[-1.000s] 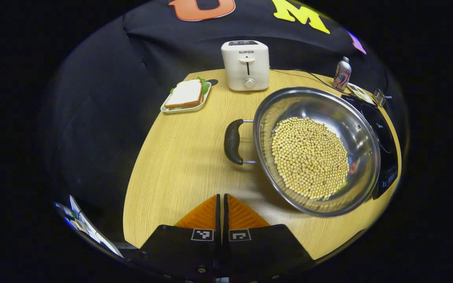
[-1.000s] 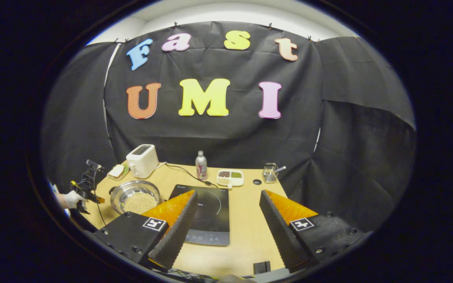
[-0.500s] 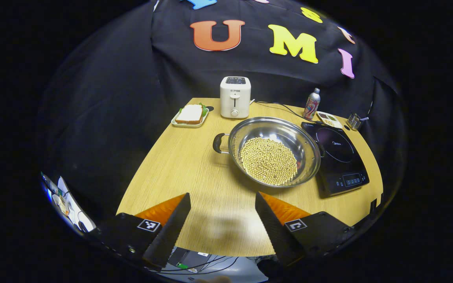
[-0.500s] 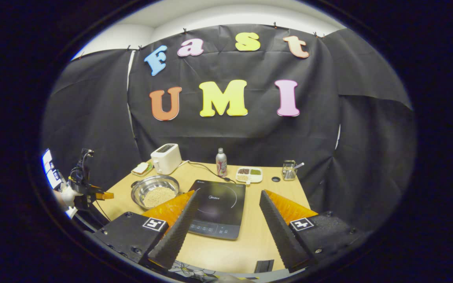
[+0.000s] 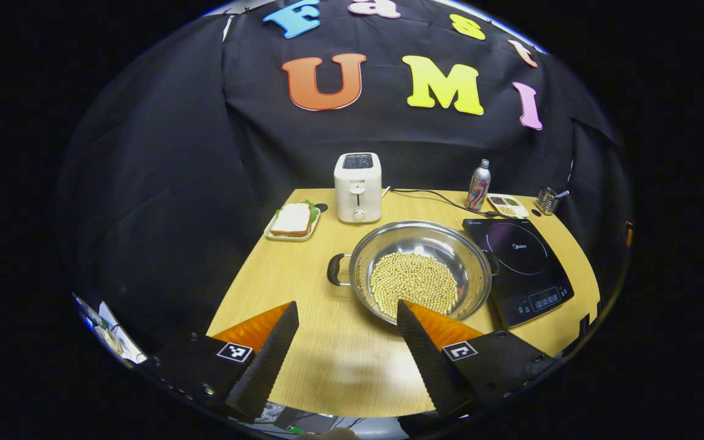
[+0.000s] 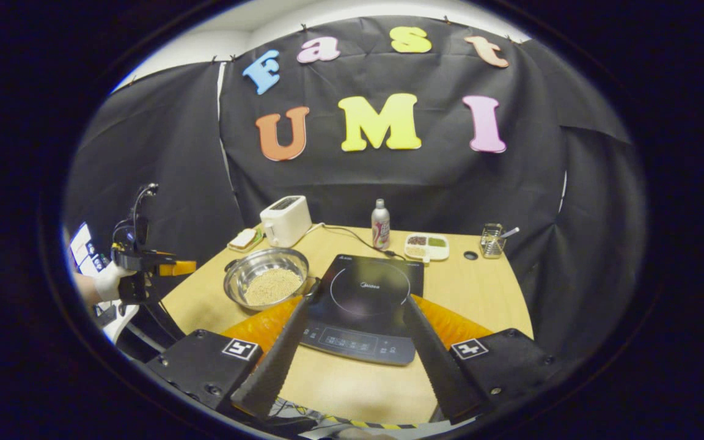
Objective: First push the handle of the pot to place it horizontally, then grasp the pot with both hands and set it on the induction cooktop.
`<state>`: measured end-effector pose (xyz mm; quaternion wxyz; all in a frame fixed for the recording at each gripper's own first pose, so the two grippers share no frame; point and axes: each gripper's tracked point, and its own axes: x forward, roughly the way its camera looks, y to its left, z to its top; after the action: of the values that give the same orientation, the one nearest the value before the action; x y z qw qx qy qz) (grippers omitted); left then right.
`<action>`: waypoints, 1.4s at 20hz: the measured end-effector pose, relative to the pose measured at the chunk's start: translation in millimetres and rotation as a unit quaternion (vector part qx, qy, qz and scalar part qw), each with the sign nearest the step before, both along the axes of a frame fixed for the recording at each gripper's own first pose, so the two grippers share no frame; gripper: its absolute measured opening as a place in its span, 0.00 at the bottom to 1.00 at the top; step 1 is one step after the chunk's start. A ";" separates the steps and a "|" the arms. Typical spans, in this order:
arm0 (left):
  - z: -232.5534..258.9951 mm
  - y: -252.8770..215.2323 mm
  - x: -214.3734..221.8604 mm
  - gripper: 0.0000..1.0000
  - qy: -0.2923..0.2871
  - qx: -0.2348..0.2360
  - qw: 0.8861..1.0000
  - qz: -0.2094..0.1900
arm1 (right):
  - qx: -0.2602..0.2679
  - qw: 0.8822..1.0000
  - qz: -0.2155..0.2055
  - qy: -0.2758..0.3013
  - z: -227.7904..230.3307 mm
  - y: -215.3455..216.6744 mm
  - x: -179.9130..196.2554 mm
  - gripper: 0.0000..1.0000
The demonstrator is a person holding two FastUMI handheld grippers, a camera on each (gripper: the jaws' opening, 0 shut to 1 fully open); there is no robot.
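1. Wooden table (image 5: 303,287) carries our pot (image 5: 420,271) of beans, just left of the cooktop (image 5: 520,261).
2. We hold left gripper (image 5: 346,348) and right gripper (image 6: 355,348) wide, empty.
3. Uneven lifting could tip beans out.

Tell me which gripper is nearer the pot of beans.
Left, as far as the views show. The left gripper, open, faces the pot with its handle ahead. The right gripper, open, fronts the induction cooktop, the pot off to its left.
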<state>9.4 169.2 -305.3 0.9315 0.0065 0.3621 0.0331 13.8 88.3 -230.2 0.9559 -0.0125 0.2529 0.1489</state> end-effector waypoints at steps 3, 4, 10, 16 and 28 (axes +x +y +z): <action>-33.5 15.0 45.1 0.97 0.024 -0.008 1.000 -0.013 | -0.007 1.000 -0.002 0.015 -23.6 34.5 33.6 0.97; -44.7 20.5 58.9 0.97 0.032 -0.008 0.999 -0.020 | -0.010 1.000 -0.006 0.028 -35.6 44.4 47.2 0.99; -107.9 29.0 108.2 0.97 0.079 -0.016 0.995 -0.066 | -0.007 0.994 -0.010 0.108 -109.5 117.4 117.2 1.00; -142.3 26.4 130.8 0.97 0.111 -0.027 0.990 -0.086 | -0.041 0.986 -0.006 0.160 -167.3 160.7 160.1 1.00; -162.9 22.8 124.7 0.85 0.162 -0.031 0.981 -0.104 | -0.054 0.975 -0.015 0.216 -195.2 177.3 169.9 0.94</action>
<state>134.2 192.0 -468.2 0.8588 0.0204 0.5061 -0.0763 183.7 265.6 -425.4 0.8788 -0.0278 0.4612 0.1195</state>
